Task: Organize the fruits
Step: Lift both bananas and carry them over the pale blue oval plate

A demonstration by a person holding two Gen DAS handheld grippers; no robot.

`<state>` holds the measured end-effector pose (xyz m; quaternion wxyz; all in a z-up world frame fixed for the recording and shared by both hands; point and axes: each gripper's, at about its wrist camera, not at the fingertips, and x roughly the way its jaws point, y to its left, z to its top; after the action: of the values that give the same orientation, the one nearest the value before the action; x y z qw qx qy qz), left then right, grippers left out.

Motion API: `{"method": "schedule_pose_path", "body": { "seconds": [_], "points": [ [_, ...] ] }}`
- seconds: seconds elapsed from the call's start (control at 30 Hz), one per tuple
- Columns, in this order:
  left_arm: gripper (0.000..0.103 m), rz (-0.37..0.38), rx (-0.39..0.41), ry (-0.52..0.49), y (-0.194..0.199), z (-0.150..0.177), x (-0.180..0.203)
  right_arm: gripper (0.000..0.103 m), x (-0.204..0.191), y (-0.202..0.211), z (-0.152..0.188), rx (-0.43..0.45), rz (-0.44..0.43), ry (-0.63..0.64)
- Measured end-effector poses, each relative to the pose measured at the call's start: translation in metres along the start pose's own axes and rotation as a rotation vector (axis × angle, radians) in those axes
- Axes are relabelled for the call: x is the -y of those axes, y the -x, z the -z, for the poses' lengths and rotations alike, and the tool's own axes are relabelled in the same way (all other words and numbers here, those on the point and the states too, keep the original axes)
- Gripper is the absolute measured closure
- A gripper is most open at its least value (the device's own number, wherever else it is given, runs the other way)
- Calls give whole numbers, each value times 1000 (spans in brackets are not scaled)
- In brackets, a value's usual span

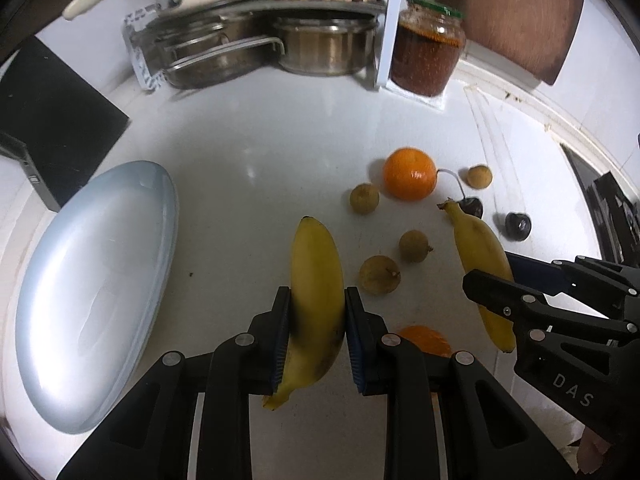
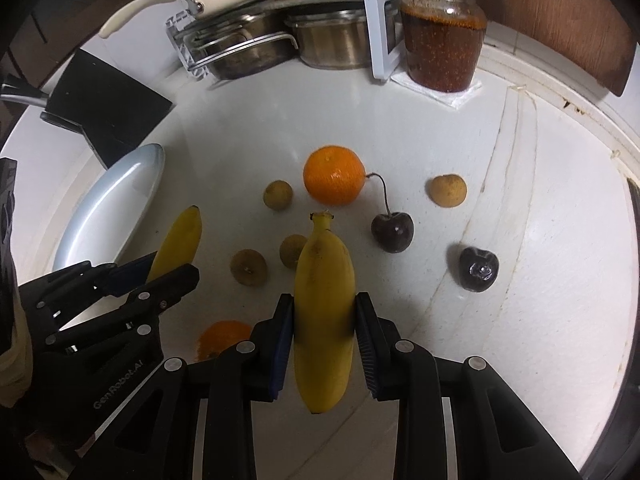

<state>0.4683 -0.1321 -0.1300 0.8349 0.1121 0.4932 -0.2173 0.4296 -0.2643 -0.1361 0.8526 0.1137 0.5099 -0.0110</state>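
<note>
Left gripper (image 1: 317, 320) clamped on one banana (image 1: 318, 280), right gripper (image 2: 323, 328) clamped on another banana (image 2: 324, 320), both over the white counter (image 1: 248, 152), oranges and other small fruit loose just beyond, plate (image 1: 92, 288) off left

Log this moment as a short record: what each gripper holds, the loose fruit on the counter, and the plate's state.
left gripper: shut on a banana
right gripper: shut on a second banana
loose fruit: two oranges, one far, one near; four small brown fruits; two dark cherries
plate: to the left, nothing on it
backdrop: jar, pots on a rack
</note>
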Motion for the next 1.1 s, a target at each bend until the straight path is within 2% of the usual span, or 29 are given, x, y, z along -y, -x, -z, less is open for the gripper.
{"method": "schedule_pose_path", "body": {
  "seconds": [0.47, 0.5, 0.73, 1.1],
  "points": [
    [77, -62, 166, 106, 67, 8, -10, 72, -23, 46, -4, 133, -49, 67],
    [77, -87, 185, 124, 72, 9, -11, 72, -25, 50, -4, 143, -52, 73],
    [77, -116, 247, 177, 101, 19, -20, 72, -44, 74, -7, 214, -91, 126],
    [77, -224, 334, 259, 149, 42, -49, 72, -88, 94, -12, 281, -184, 221]
  ]
}}
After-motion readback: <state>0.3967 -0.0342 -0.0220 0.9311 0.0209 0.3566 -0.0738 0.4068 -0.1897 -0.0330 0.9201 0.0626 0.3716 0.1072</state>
